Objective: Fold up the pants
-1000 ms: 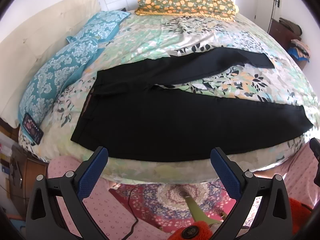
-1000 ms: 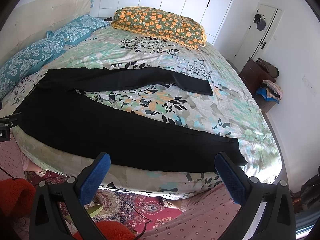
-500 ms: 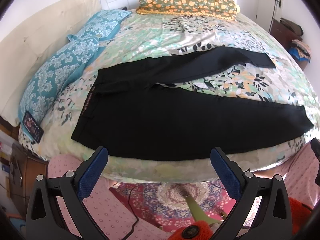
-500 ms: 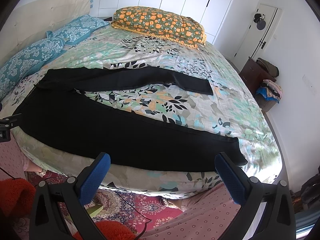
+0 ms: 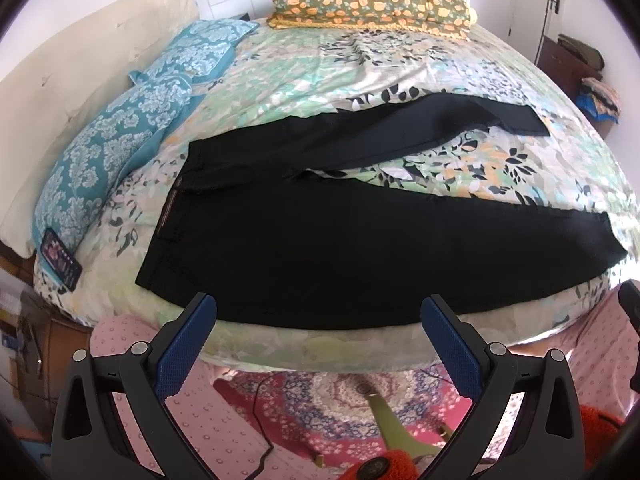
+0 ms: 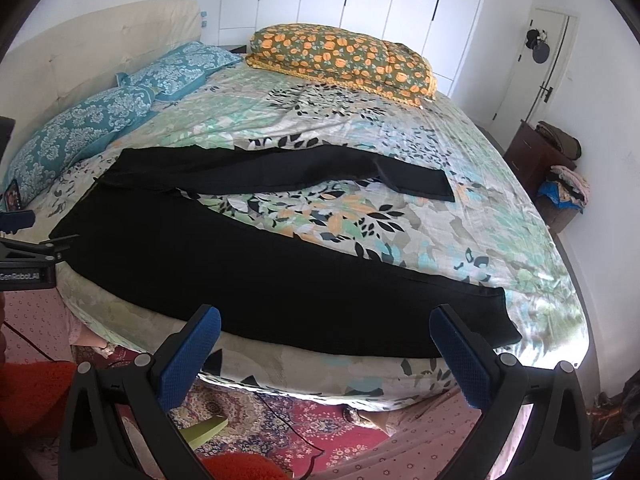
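Left wrist view: my left gripper [image 5: 319, 322] hangs off the near edge of the bed [image 5: 360, 60], fingers spread wide, blue pads [image 5: 188, 340] clear of any fabric, nothing between them; it points across the mattress from just below the edge. Right wrist view: my right gripper [image 6: 325, 334] sits in the same pose further toward the cuff end, fingers equally wide apart, empty, not touching cloth; the left gripper's black body shows at that view's left border.

Pants [image 5: 360, 240] are black, laid flat on the floral bedspread, unfolded; waistband [image 5: 170, 208] sits toward the teal pillows [image 5: 120, 140], its inner lining showing as a brownish strip; legs run to the right and are splayed in a V. Near leg [image 6: 280, 280] lies along the front edge of the bed, its lower border just at the mattress rim, cuff near the right corner; far leg [image 6: 280, 176] angles away, narrower in view, with a kink close to its cuff; floral cover shows in the wedge between them. Fabric looks mostly smooth, slight bunching at the crotch.

An orange-patterned pillow [image 6: 344, 60] lies at the far side; a phone [image 5: 60, 260] rests by the teal pillows.
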